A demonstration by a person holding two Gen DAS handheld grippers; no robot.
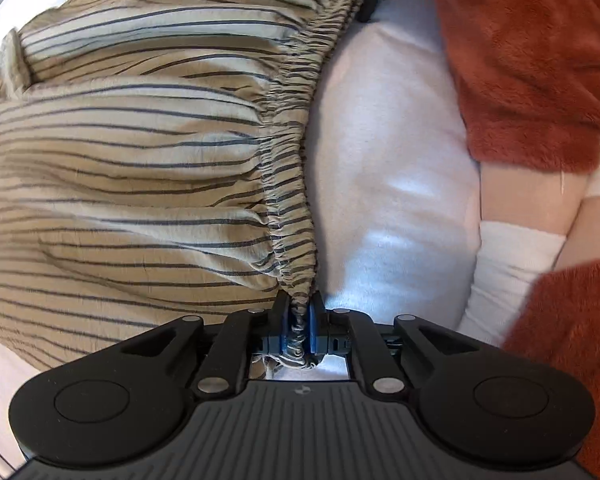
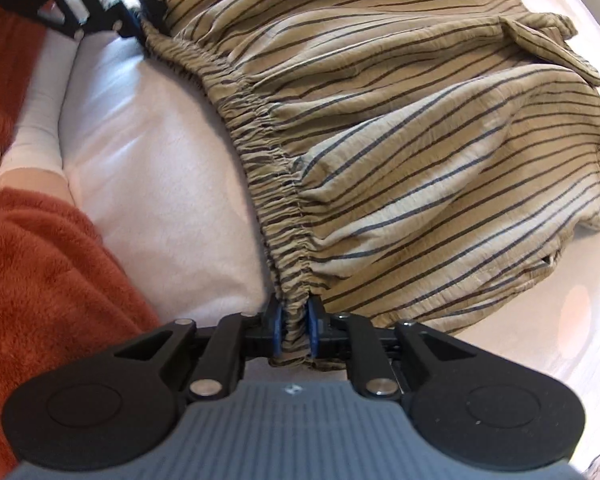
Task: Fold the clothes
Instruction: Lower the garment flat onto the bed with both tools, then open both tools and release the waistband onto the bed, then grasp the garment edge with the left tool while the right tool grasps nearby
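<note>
My left gripper (image 1: 299, 322) has its fingers clamped on one end of the elastic waistband (image 1: 290, 160) of the striped tan shorts (image 1: 132, 152), and my right gripper (image 2: 294, 330) pinches the other end, fingers squeezed tight on the gathered fabric. The waistband hangs stretched between both grippers, above a white padded surface (image 2: 152, 184). The shorts' body billows away from me. My rust fleece sleeve (image 2: 48, 272) shows alongside.

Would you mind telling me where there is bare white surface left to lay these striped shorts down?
One bare patch of white surface lies between the shorts' waistband and the rust fleece. Another, narrower one borders the shorts' far hem. The fleece side is crowded.
</note>
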